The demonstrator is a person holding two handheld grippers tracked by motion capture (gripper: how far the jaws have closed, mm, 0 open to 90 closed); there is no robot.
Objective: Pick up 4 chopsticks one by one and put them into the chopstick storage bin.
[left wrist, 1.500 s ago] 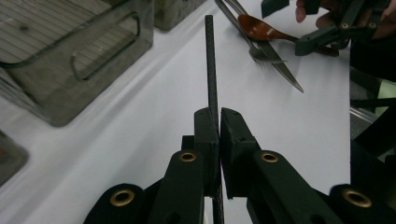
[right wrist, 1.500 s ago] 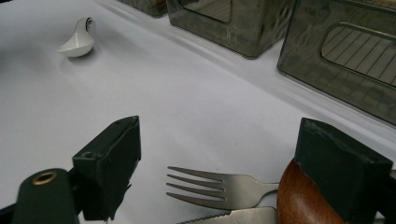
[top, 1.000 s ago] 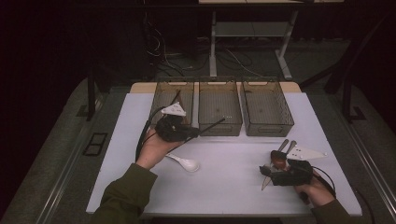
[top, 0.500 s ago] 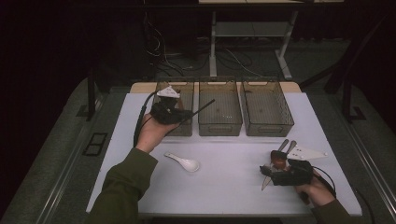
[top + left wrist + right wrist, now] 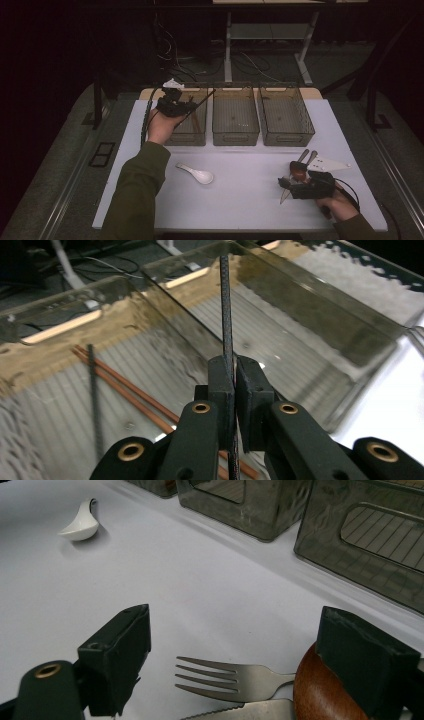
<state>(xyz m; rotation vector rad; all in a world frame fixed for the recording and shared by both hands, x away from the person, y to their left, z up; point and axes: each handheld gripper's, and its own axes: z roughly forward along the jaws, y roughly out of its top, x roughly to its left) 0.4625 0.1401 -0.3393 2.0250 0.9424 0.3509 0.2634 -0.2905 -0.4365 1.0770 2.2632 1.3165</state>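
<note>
My left gripper [image 5: 191,105] hangs over the left clear bin [image 5: 186,138], shut on a thin black chopstick [image 5: 206,96] that sticks out past the jaws toward the middle bin [image 5: 235,135]. In the left gripper view the pads [image 5: 221,380] pinch that black chopstick [image 5: 226,305]; below it, brown chopsticks [image 5: 125,390] and another black one [image 5: 94,390] lie in the bin. My right gripper [image 5: 290,178] rests low at the front right, open, its jaws either side of a fork [image 5: 220,677], a knife [image 5: 250,711] and a wooden spoon [image 5: 325,695].
A white ceramic spoon [image 5: 197,174] lies on the white tabletop [image 5: 240,200] in front of the left bin. A third clear bin [image 5: 287,137] stands to the right of the middle one. Dark floor surrounds the table.
My left hand has travelled from near the white spoon away from me to over the left bin, carrying the black chopstick. The right gripper has stayed put.
</note>
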